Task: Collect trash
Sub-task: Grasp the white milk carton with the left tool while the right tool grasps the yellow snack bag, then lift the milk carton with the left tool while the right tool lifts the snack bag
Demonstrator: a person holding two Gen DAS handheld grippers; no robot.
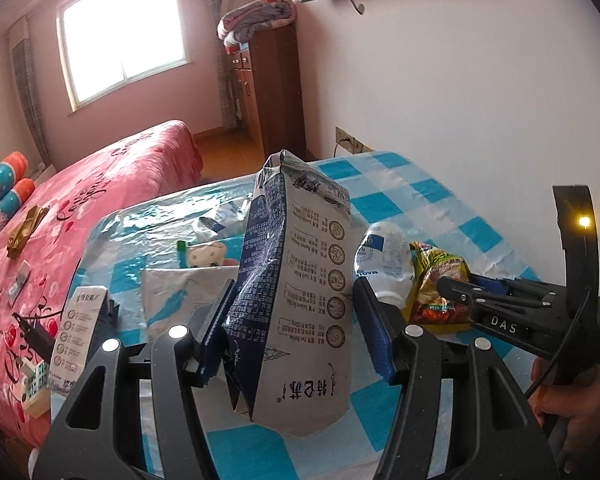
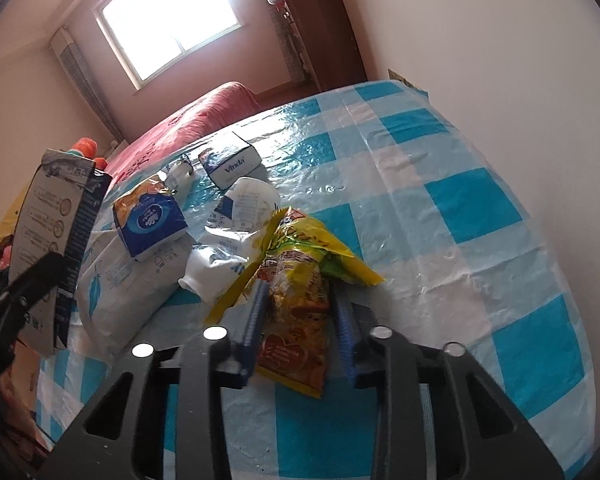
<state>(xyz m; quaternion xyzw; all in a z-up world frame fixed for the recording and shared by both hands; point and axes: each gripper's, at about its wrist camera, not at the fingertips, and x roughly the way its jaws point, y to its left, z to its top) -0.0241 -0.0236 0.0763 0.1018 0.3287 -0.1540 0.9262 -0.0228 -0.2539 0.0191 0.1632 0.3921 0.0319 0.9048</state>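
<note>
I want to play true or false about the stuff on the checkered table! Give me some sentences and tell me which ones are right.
1. The left tool holds a dark blue and white milk carton lifted off the table. True.
2. The right tool is closed on a yellow snack wrapper. True.
3. The tablecloth has red and white squares. False: the squares are blue and white.
4. The white Vinda tissue box is held in the right tool. False: it sits on the table, farther back.
5. A white crumpled plastic bottle lies right beside the snack wrapper. True.
</note>
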